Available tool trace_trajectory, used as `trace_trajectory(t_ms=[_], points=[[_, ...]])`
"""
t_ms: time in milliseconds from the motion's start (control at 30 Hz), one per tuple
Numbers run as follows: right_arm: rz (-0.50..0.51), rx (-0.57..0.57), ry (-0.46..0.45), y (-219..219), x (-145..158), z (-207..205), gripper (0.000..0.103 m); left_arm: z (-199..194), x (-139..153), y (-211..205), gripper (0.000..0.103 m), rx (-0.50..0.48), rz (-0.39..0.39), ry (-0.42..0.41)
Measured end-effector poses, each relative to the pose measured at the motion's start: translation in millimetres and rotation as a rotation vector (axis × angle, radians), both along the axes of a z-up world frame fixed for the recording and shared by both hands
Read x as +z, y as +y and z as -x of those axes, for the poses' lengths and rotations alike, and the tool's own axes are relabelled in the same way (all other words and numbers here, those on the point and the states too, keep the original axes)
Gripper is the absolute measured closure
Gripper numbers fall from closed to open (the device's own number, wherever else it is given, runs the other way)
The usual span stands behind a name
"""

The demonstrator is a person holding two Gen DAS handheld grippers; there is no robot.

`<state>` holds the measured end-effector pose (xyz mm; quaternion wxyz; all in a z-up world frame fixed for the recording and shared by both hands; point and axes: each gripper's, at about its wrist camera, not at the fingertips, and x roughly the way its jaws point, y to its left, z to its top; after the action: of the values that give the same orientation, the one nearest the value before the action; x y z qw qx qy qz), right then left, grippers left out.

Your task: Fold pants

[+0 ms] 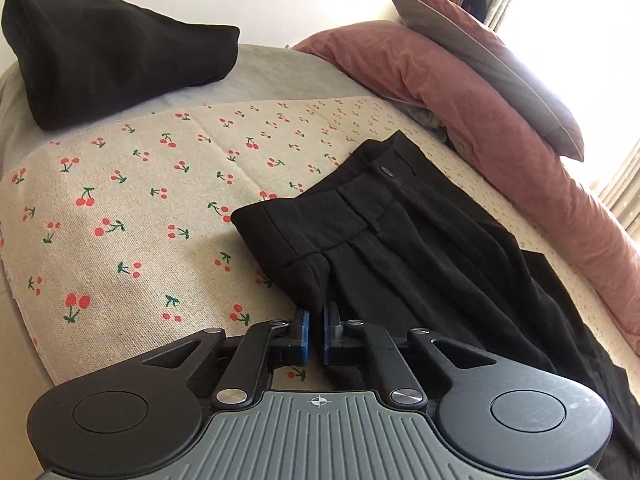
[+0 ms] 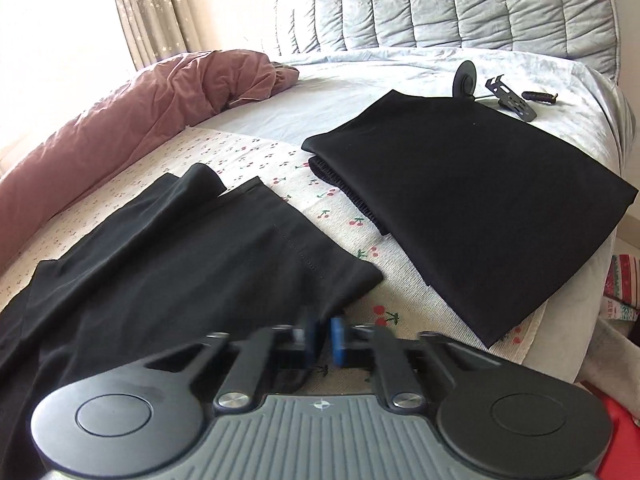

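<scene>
No writing is showing anywhere. The left gripper (image 1: pixel 315 330) is pinching the black woven pants (image 1: pixel 400 240) below their buttoned waistband; the right gripper (image 2: pixel 324 336), blurred, is pinching the stitched hem end on the cherry-print cloth (image 2: pixel 360 216).

The left gripper (image 1: pixel 316 334) pinched the black pants (image 1: pixel 400 232) at lower centre. A folded black cloth (image 1: pixel 112 60) lay upper left.

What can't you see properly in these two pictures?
- Right gripper: its fingers are motion-blurred in the right wrist view, so its grip on the pants is unclear.
- Pants' middle: cut off by both views' edges.
- Small black tools by the headboard: too small to identify.
</scene>
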<state>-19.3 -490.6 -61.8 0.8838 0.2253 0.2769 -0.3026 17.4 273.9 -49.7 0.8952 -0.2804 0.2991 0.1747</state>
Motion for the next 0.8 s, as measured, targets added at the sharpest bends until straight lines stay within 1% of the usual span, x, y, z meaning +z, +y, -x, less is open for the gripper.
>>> trace_trajectory(t_ms=[100,167,233,367,433,567,700,733,800], points=[[0.028,-0.017,-0.020,-6,11,8,0.101,5,9,2,0.103,-0.004,-0.026,-0.009],[0.020,-0.013,-0.038,-10,20,14,0.101,13,19,4,0.102,-0.013,-0.055,-0.020],[0.025,-0.002,-0.039,-12,27,19,0.102,17,27,7,0.102,-0.029,-0.050,-0.026],[0.087,0.030,0.013,-3,33,24,0.103,29,33,14,0.101,-0.063,-0.047,-0.013],[0.103,0.039,0.038,0,31,27,0.103,36,33,15,0.100,-0.073,-0.048,0.000],[0.102,0.030,0.089,-2,21,32,0.103,48,24,18,0.100,-0.082,-0.042,0.034],[0.084,0.033,0.143,-5,5,26,0.103,46,6,21,0.099,-0.098,-0.047,0.104],[0.094,0.035,0.151,-4,2,25,0.103,45,3,21,0.099,-0.104,-0.052,0.113],[0.125,0.042,0.168,0,3,22,0.103,44,6,18,0.098,-0.116,-0.072,0.126]])
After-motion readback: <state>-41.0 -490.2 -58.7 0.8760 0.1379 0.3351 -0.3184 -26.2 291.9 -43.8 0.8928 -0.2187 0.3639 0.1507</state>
